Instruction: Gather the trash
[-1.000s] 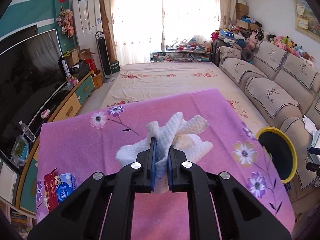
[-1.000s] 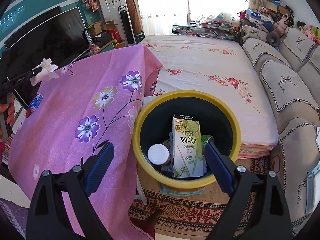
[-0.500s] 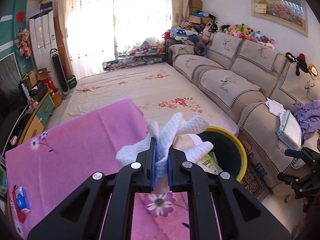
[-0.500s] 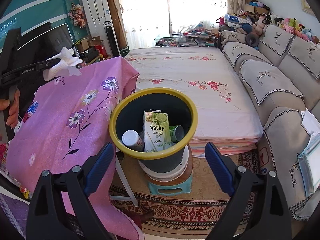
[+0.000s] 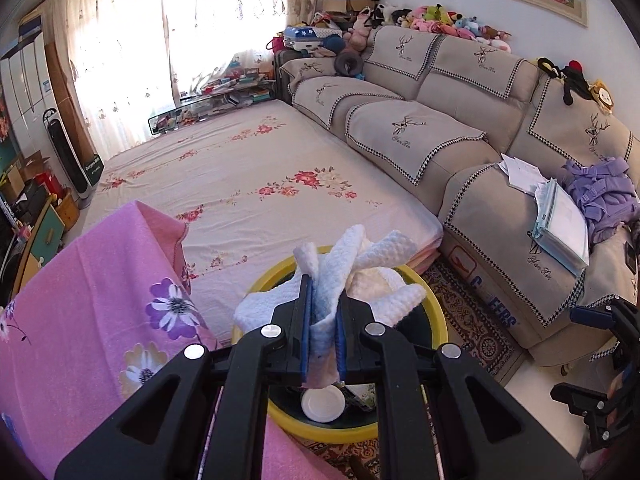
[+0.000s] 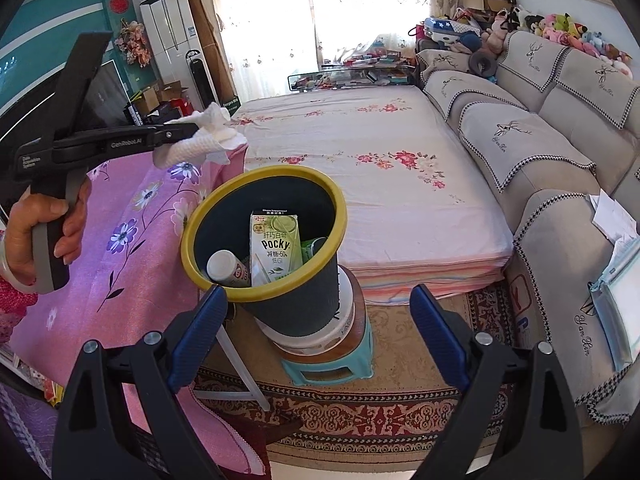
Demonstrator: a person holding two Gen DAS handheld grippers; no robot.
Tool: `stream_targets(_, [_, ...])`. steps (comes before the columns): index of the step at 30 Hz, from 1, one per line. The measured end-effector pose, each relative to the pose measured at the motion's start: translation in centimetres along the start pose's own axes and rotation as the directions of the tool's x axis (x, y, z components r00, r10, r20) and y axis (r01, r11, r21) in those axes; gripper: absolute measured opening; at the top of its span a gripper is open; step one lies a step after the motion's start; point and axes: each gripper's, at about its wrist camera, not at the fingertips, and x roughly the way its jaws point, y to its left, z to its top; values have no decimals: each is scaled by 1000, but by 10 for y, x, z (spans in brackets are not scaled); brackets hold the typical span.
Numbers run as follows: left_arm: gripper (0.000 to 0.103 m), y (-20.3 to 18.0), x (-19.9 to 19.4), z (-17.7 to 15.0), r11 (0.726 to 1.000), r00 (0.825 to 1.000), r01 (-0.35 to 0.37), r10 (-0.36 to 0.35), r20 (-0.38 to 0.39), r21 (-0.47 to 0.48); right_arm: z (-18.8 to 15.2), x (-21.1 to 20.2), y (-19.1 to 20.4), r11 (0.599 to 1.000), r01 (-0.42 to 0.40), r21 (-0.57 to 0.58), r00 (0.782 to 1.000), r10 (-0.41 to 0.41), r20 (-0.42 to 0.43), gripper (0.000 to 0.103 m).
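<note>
From my seat, the biggest thing ahead is the bed (image 6: 380,160) with its flowered sheet, running from the centre out toward twelve o'clock, and the beige sofa (image 6: 560,152) along its three o'clock side. At nine o'clock of the bed stands the table under a pink flowered cloth (image 6: 132,240). Just beside the table's edge, between it and the bed, sits my trash bin (image 6: 264,240), dark with a yellow rim, perched on a white tub atop a small teal stool (image 6: 332,368). Inside the bin I see a green Pocky box (image 6: 276,248) standing upright and a white-capped bottle (image 6: 224,266) at its nine o'clock. My left gripper (image 5: 323,320) has its fingers pinched tight on a crumpled white paper towel (image 5: 340,272), held in the air over the bin's rim at about ten o'clock of the opening. My right gripper (image 6: 320,336) has its fingers spread wide with nothing between them, low at six o'clock of the bin.
</note>
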Motion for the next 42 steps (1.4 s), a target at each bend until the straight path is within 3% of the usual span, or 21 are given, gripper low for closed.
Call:
stream_targets(3, [13, 0, 22, -1, 1000, 999, 6, -6, -33, -10, -1, 2, -5, 1000, 2, 7, 1000, -2, -9, 88])
stream_targets(4, [18, -1, 28, -2, 1000, 999, 1, -2, -40, -11, -1, 3, -6, 1000, 4, 8, 1000, -4, -11, 88])
stream_targets(6, [47, -1, 39, -5, 1000, 998, -15, 14, -54, -12, -1, 4, -8, 1000, 3, 13, 1000, -3, -14, 88])
stream_targets(7, [66, 1, 42, -5, 1000, 998, -27, 26, -54, -14, -1, 5, -8, 1000, 1, 15, 1000, -1, -15, 88])
stream_targets(8, [71, 1, 43, -6, 999, 998, -35, 34, -48, -16, -1, 5, -8, 1000, -1, 15, 1000, 1, -16, 88])
stream_targets(12, [72, 7, 34, -13, 1000, 999, -27, 27, -41, -15, -4, 5, -3, 1000, -16, 4, 1000, 16, -16, 88])
stream_targets(16, [88, 24, -11, -32, 998, 1000, -22, 22, -2, -59, -8, 3, 6, 999, -38, -7, 999, 38, -18, 88])
stream_targets(20, [98, 47, -80, -62, 990, 990, -114, 121, 78, -87, -10, -1, 29, 997, -75, -34, 997, 75, 0, 89])
stream_targets(24, [98, 83, -157, -104, 970, 971, -176, 199, 133, -167, -12, -13, 65, 992, -84, -95, 995, 88, 40, 94])
stream_targets(27, [98, 112, -213, -138, 943, 947, -240, 279, 157, -230, -12, -25, 97, 984, -106, -145, 991, 117, 69, 96])
stream_targets(31, [98, 139, -280, -188, 878, 887, -377, 434, 159, -293, -12, -43, 138, 976, -113, -185, 983, 137, 119, 96])
stream_targets(36, [98, 172, -347, -248, 788, 830, -457, 545, 122, -413, -14, -66, 183, 975, -93, -204, 977, 130, 172, 96])
stream_targets(42, [98, 196, -394, -313, 716, 795, -489, 601, 84, -499, -15, -88, 216, 973, -109, -203, 956, 159, 247, 96])
